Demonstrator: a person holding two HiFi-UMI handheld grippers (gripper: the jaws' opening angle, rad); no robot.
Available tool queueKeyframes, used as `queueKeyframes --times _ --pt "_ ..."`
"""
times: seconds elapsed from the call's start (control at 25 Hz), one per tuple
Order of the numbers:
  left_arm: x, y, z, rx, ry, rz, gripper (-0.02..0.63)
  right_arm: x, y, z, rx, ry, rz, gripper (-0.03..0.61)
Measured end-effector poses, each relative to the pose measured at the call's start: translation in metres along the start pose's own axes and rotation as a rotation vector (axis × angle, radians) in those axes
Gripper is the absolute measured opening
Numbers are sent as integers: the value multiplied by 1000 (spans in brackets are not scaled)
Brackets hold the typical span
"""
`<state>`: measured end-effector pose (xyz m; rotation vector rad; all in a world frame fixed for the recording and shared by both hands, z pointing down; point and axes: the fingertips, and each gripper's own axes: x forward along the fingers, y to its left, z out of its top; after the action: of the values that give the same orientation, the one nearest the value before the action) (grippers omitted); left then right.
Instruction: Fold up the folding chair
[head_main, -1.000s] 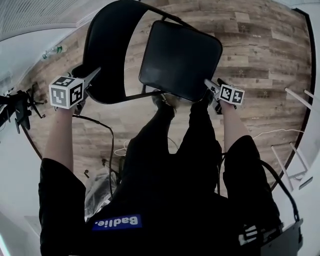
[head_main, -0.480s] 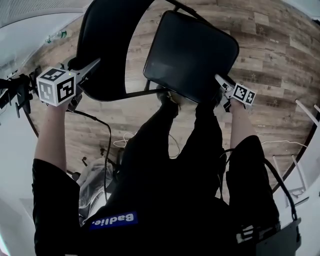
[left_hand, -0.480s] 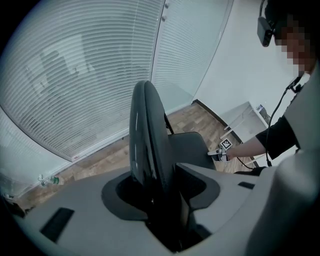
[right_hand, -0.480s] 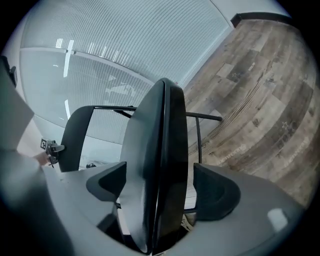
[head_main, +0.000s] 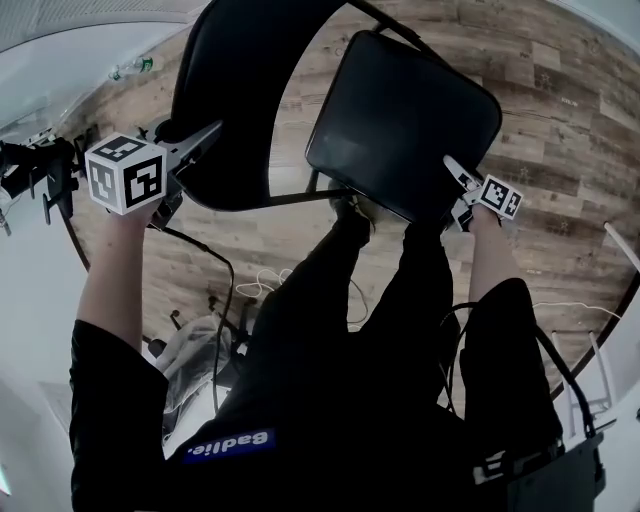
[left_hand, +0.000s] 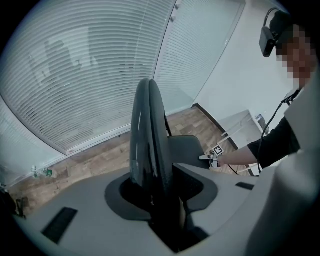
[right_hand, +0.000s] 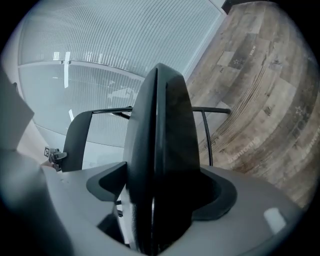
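The black folding chair stands open on the wood floor in front of the person's legs. Its curved backrest (head_main: 235, 90) is at the upper left and its padded seat (head_main: 400, 115) at the upper right. My left gripper (head_main: 205, 135) has just been closing, and the backrest's edge (left_hand: 147, 135) now fills the gap between its jaws. At the seat's near right corner, my right gripper (head_main: 452, 168) is shut on the seat's edge (right_hand: 160, 150). Across the chair, the right gripper (left_hand: 212, 156) shows small in the left gripper view.
The person's shoes (head_main: 355, 210) stand just under the seat's front. Cables (head_main: 250, 285) trail over the floor at the left. A black stand (head_main: 40, 165) and a bottle (head_main: 135, 68) sit by the wall with blinds (left_hand: 75, 75). A white rack (head_main: 600, 330) is at the right.
The right gripper has sunk and shifted right in the picture, staying at the seat's corner. The left gripper stays at the backrest's edge, rolled slightly. The chair now looms larger in the head view.
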<state>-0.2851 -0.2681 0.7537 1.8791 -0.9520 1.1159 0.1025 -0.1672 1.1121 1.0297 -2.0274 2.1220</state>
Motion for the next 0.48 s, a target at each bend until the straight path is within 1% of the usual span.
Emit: queueKeyframes --times 0.24,0.36,0.48 --pt "-1 5 -5 -52 14 20 143 1 4 -4 -2 15 -15 380" --pt "-4 -2 0 -38 15 8 135 -2 12 -9 7 12 -26 374" --pt "-16 -14 5 -31 7 -7 117 -9 29 -19 20 9 -31 360"
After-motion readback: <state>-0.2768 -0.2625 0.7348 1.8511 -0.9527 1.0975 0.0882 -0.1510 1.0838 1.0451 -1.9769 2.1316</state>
